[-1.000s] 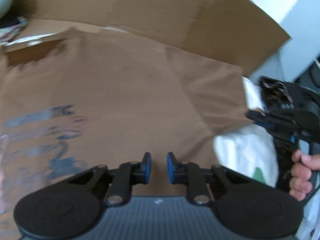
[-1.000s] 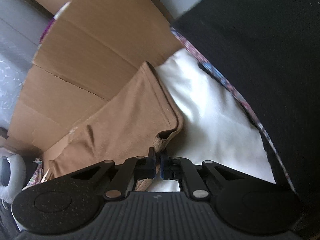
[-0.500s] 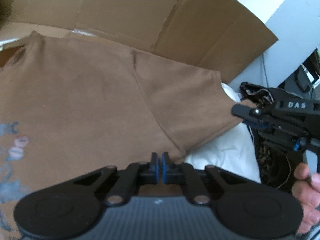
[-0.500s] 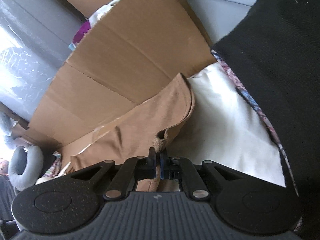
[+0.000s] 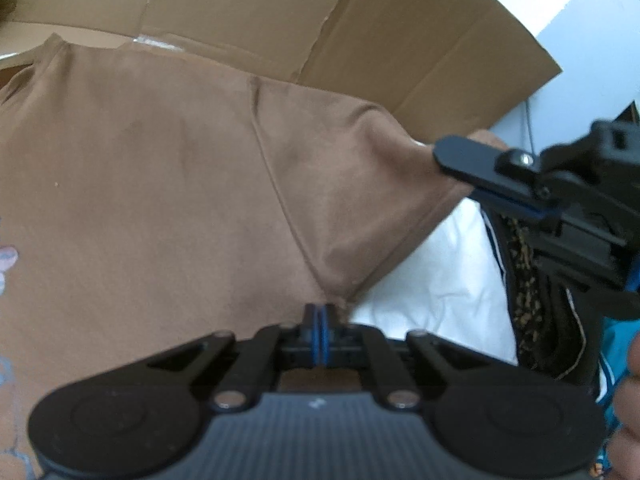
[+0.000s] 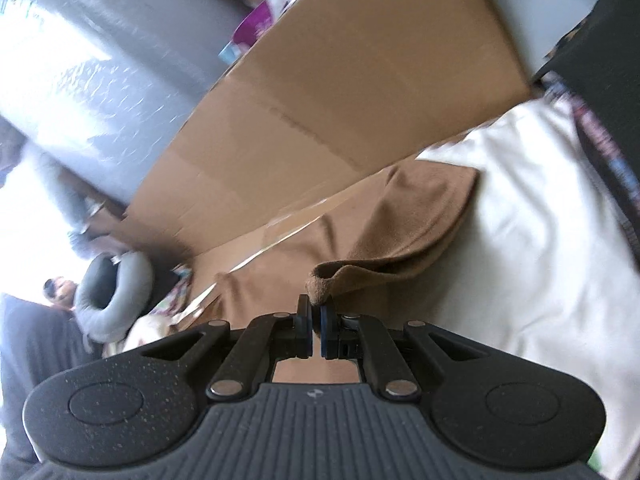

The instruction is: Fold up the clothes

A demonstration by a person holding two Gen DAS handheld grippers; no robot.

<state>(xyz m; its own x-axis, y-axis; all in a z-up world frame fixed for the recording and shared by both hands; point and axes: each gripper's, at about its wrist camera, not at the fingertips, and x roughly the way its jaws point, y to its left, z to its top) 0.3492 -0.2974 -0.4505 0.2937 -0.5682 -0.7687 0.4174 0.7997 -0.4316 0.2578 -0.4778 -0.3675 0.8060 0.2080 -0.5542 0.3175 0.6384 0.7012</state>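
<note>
Now | one brown T-shirt (image 5: 168,184) spread over one flattened cardboard sheet (image 5: 360,28) | left claw (image 5: 317,330) pinched on the shirt's armpit | right claw (image 6: 315,330) clamped on the sleeve hem (image 6: 320,280) | one white cloth (image 6: 540,240) under the sleeve | two claws, both gripping

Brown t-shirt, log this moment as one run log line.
stage: sleeve fold | left gripper: shut on brown t-shirt at armpit | right gripper: shut on sleeve hem | under: cardboard

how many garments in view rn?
2 clear: brown T-shirt spread on the cardboard, pinched by left tongs and right tongs; white garment beside it. More may be hidden.
</note>
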